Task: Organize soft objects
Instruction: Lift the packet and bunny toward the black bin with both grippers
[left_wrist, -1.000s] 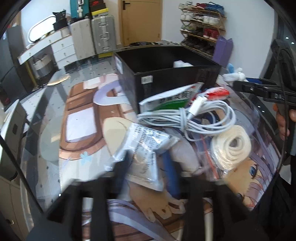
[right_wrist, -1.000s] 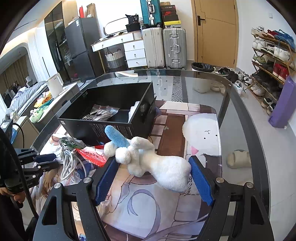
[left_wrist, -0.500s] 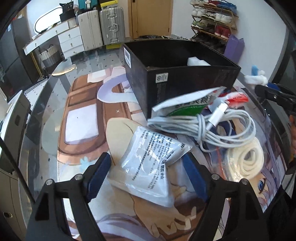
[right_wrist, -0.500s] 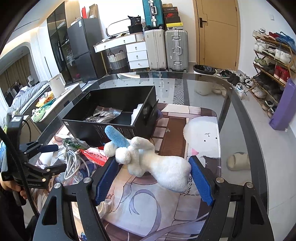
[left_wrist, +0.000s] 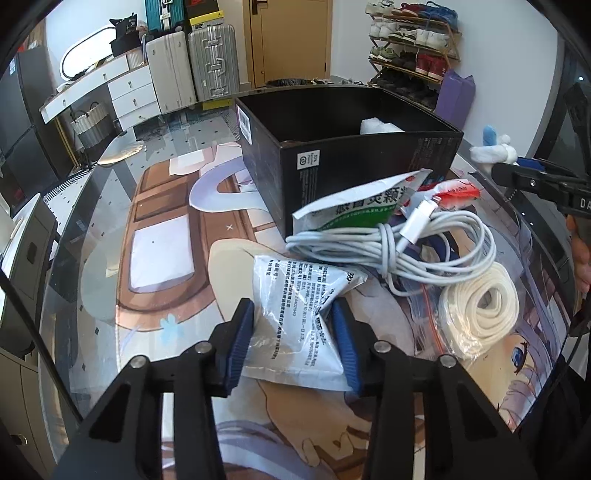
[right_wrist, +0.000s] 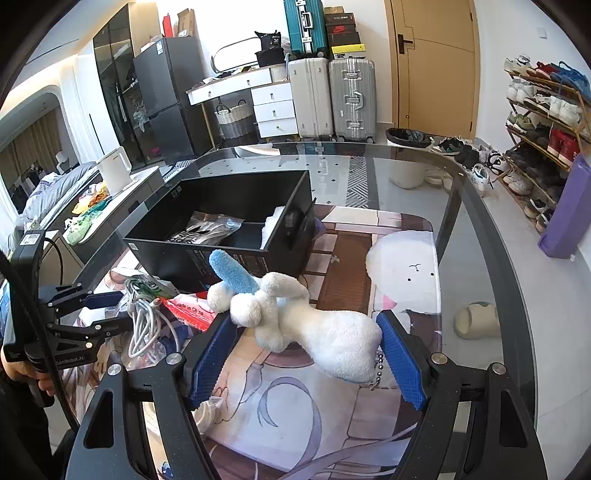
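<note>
Since the earlier frame, the left claw has just been closing, and its blue pads now press both sides of the white printed pouch, which crumples between them on the illustrated mat covering the glass table. Beyond the pouch lie a coiled white cable, a green-and-white packet, a red packet and a cream cord coil, all clustered against the near wall of the black box. The right claw has not shifted; its jaws stand wide, with the white plush toy lying on the mat between them, its body touching the right pad while the left pad stands clear. The toy's blue ear points toward the box, which already contains a clear bag.
</note>
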